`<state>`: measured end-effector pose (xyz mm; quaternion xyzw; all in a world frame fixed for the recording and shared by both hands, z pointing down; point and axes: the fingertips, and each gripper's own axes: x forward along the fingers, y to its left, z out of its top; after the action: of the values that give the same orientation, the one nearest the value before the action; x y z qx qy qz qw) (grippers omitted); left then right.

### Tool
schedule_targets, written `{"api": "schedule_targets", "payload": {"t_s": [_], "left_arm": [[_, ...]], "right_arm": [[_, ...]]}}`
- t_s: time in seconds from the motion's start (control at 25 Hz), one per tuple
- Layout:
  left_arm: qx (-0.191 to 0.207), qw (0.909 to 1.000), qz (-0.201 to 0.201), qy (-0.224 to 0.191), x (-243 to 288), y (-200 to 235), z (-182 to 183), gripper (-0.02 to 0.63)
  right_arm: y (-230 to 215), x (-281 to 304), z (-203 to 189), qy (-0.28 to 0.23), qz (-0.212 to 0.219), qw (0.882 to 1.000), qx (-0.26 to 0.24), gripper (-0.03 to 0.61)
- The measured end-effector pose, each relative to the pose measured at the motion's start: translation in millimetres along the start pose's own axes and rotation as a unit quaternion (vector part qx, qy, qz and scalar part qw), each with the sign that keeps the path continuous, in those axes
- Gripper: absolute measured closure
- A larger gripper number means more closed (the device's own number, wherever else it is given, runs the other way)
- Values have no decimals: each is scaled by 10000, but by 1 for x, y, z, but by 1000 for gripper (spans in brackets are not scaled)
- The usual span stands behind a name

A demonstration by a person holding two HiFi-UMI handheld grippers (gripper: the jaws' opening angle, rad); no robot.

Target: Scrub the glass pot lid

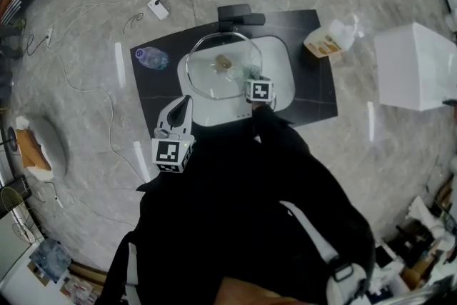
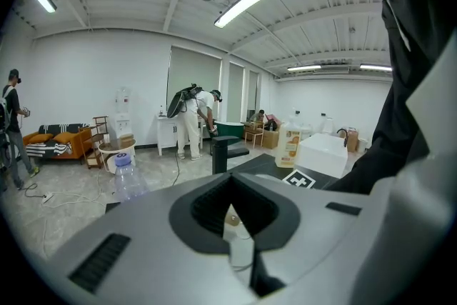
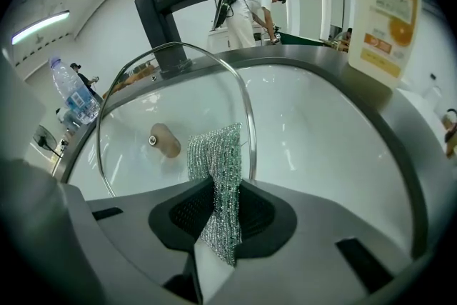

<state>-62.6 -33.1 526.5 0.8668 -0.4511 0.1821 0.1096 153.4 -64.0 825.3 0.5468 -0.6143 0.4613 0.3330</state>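
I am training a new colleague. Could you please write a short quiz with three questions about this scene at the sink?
1. True or false: the left gripper holds something between its jaws.
2. Where is the glass pot lid? A: on a stove. B: in the white sink. C: in a drawer.
3. What does the right gripper hold?

Key:
1. False. Its jaws are together, with nothing between them.
2. B.
3. A metal mesh scrubber, close to the lid's rim.
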Motion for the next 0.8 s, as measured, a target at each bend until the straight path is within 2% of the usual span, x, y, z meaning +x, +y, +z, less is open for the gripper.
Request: {"api": "schedule_targets", "payload": {"t_s": [0.12, 0.24, 0.36, 0.48, 0.64, 0.72, 0.8], "left_arm": [[-8, 10000, -6, -32, -1, 2, 1, 612], [-17, 10000, -12, -65, -2, 3, 3, 612], [-6, 9999, -4, -123, -4, 5, 5, 612], [-38, 9998, 24, -168, -6, 8, 6, 612], [-56, 9998, 53, -205, -8, 13, 8, 612], [-62, 9997, 53, -231, -8, 13, 9, 612], [-62, 9996, 57, -266, -9, 14, 10, 612]], "right_arm": [[-4, -2, 9, -95, -56, 9999, -50, 502], [-14, -8, 19, -199, -288, 9991, -229, 502], [-13, -14, 12, 71, -310, 9994, -146, 502], [-19, -16, 25, -203, -499, 9980, -331, 502], [-6, -21, 20, 73, -247, 9996, -130, 502], [-20, -27, 45, -320, -648, 9961, -507, 502], [-27, -32, 61, -510, -856, 9926, -698, 502]]}}
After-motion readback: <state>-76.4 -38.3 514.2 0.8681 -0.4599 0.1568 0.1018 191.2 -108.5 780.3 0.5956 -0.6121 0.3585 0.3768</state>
